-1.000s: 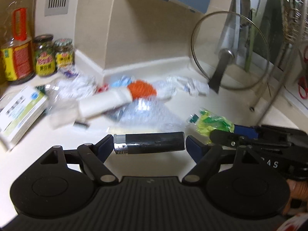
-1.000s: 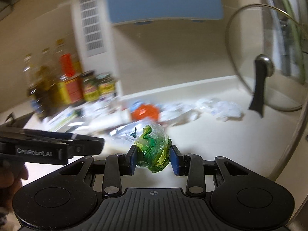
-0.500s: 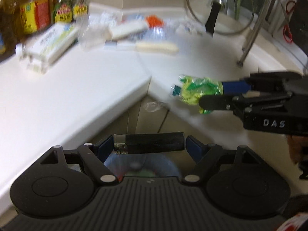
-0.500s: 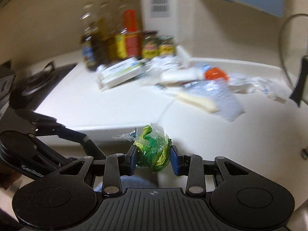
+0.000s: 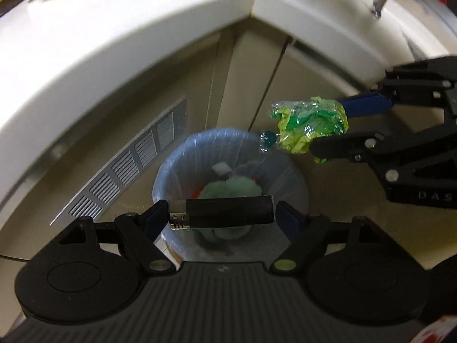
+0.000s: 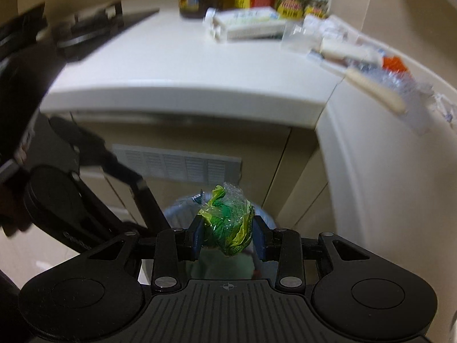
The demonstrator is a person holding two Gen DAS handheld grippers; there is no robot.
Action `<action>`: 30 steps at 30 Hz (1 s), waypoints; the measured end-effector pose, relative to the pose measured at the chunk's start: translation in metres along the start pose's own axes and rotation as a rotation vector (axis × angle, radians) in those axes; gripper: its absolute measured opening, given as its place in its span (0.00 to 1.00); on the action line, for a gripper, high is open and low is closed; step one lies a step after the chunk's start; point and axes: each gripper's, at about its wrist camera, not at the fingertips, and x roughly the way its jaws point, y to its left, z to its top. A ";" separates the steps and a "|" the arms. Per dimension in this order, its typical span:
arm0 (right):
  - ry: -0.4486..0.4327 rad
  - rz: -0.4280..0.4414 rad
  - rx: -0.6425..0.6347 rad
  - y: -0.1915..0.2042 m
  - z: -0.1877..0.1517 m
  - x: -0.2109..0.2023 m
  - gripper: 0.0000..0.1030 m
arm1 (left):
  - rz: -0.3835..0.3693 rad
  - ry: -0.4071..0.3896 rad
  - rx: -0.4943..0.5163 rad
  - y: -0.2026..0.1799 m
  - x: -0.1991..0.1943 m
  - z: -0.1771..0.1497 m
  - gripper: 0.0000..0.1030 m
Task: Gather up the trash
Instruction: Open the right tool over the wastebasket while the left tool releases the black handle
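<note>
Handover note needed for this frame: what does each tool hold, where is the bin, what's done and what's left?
Left tool: shut on a black cylinder, above the lined trash bin.
Right tool: shut on a crumpled green wrapper, over the bin's rim.
Done: both pieces are lifted off the counter; some trash already lies in the bin.
Left: drop both pieces in, then collect the plastic scraps lying on the counter.

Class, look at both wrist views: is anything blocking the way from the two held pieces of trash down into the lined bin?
Nothing visible. The black tube and the green wrapper hang over the bin, whose mouth is open.
</note>
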 end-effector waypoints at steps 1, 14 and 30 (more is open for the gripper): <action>0.012 -0.005 -0.001 -0.001 -0.002 0.005 0.35 | 0.001 0.007 0.011 0.000 0.003 -0.002 0.77; 0.096 -0.024 -0.006 -0.008 -0.021 0.039 0.35 | -0.017 0.053 0.027 0.002 0.026 0.001 0.77; 0.115 -0.026 0.002 -0.010 -0.021 0.045 0.35 | -0.020 0.050 0.028 0.000 0.034 0.009 0.79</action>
